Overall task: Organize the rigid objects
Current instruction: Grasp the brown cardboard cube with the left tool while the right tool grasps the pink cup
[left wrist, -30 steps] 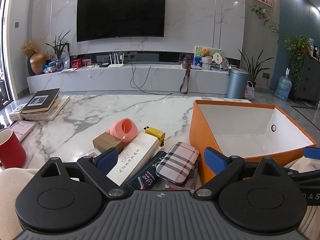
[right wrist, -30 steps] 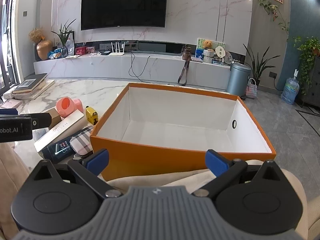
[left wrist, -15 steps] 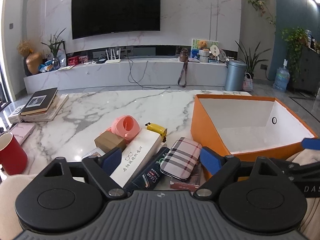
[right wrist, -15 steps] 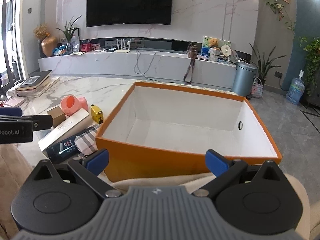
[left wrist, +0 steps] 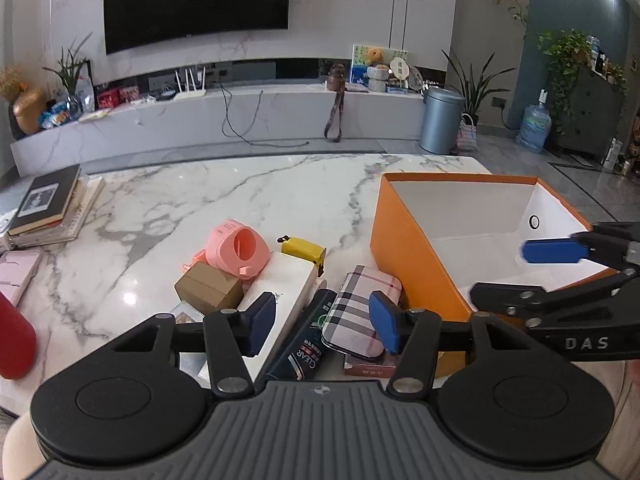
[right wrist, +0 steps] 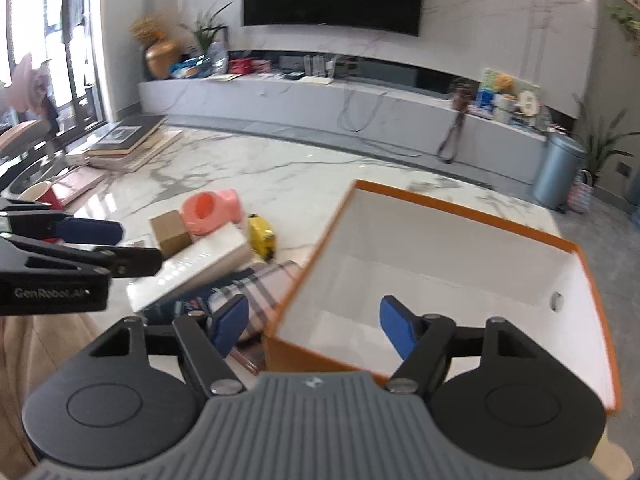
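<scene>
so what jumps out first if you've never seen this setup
The big orange box, open and empty, on the right side of the marble table. Next, the jumble left of it: a pink holder, a plaid case and a white box. Both grippers hang low in front, holding nothing.

The dark bottle [left wrist: 298, 340] lying just left of the plaid case [left wrist: 360, 312] carries the word "CLEAR" in white letters along its side, with smaller print beside it too fine to read. To the right of the plaid case, the black arm of the right tool [left wrist: 554, 252] shows the white letters "DAS". In the right wrist view, the body of the left tool [right wrist: 90, 230] reads "GenRobot.AI". The white box [left wrist: 280, 296] bears small characters that cannot be made out.
</scene>
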A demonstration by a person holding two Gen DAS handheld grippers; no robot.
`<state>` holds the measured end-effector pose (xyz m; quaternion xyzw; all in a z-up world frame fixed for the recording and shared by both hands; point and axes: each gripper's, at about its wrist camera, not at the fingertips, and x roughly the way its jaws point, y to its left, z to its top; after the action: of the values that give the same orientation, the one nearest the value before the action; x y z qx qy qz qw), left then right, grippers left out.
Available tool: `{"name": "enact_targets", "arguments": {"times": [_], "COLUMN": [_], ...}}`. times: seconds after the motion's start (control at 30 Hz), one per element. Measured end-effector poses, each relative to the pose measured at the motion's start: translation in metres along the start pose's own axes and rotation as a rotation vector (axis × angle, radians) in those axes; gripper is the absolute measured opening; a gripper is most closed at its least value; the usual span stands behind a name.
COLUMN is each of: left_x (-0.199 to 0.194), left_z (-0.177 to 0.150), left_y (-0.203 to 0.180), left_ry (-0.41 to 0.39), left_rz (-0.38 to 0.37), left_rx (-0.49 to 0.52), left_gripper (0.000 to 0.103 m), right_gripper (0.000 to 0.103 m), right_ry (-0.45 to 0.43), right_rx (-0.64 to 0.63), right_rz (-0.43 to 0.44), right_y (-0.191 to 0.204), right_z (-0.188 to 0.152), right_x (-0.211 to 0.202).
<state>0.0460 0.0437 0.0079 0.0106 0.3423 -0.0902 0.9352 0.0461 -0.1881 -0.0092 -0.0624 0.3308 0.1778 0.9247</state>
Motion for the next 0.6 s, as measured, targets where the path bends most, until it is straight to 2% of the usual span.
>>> {"name": "enact_targets", "arguments": {"times": [0.17, 0.3, 0.43, 0.5, 0.6], "left_x": [0.009, 0.024, 0.042, 0.054, 0.065], "left_z": [0.012, 0.019, 0.024, 0.027, 0.032], "left_y": [0.027, 0.053, 0.073, 0.085, 0.095], "left_ry": [0.028, 0.090, 0.148, 0.202, 0.238], "left_rz": [0.051, 0.063, 0.096, 0.065, 0.044], "left_rx": [-0.039, -0.078, -0.059, -0.075, -0.061], "left_gripper": [0.064, 0.064, 0.068, 0.068, 0.074], "right_gripper": [0.057, 0.056, 0.055, 0.055, 0.055], "right_ry": [0.036, 0.071, 0.096, 0.111, 0.141], "right_rx": [-0.052, -0.059, -0.100, -0.139, -0.146], "right_rz": [0.065, 0.126, 0.184, 0.202, 0.234], "right_y": [0.014, 0.025, 0.043, 0.054, 0.062], "right_z": [0.020, 0.034, 0.048, 0.054, 0.066], "right_x": [0.021, 0.043, 0.068, 0.082, 0.104]}}
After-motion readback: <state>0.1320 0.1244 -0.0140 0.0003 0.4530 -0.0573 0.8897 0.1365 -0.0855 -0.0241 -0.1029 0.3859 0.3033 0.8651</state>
